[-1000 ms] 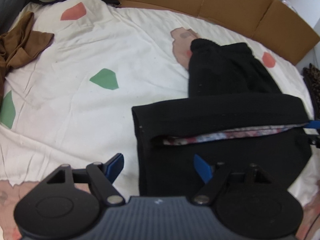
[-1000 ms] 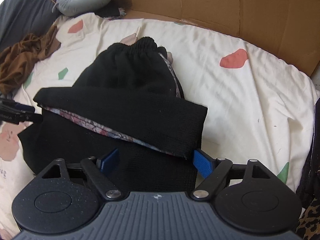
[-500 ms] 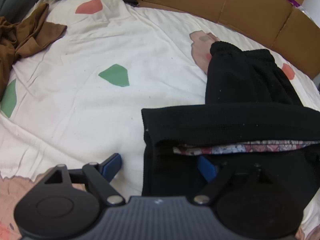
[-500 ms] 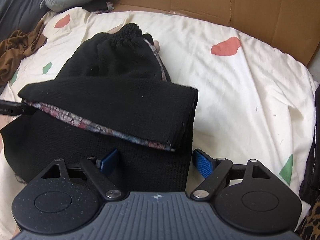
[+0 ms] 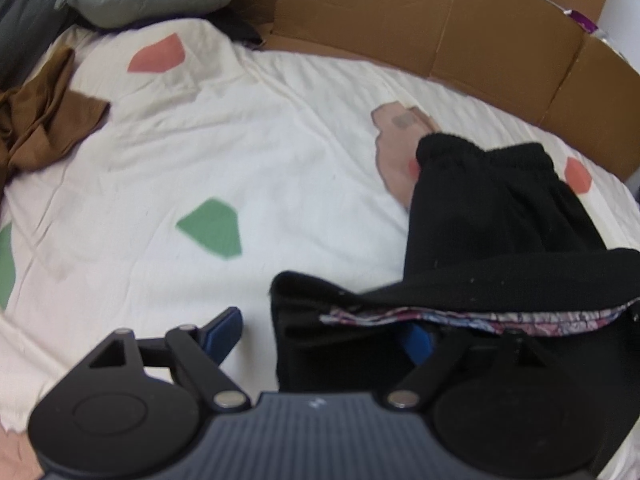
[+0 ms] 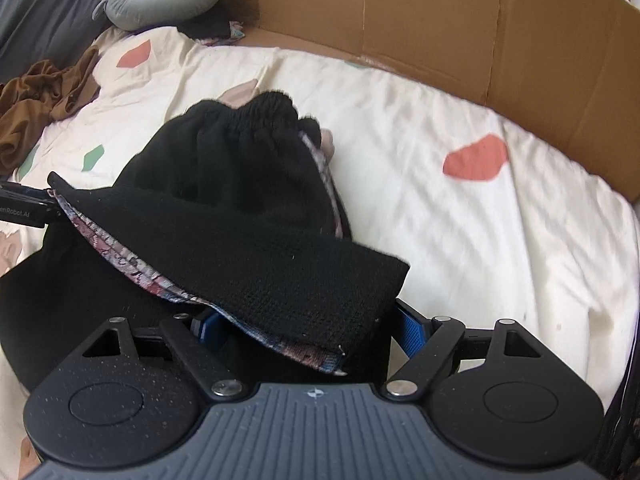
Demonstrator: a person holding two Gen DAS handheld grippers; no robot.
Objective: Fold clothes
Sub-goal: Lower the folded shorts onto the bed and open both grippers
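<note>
Both grippers' jaws stand wide, left gripper (image 5: 324, 334) and right gripper (image 6: 310, 330) each straddling a near corner of the black knit garment (image 6: 240, 216), apparently ungripped; soft, limp, thick fabric extending toward 12 o'clock on the bedsheet (image 5: 200, 160), best pinched at folded corners.

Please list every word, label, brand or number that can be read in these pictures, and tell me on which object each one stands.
"enRobot.AI" in pale letters, cut off at the picture's left edge, on the black left gripper seen in the right wrist view.
No other text can be read: the cardboard wall, sheet and black garment show none.
</note>
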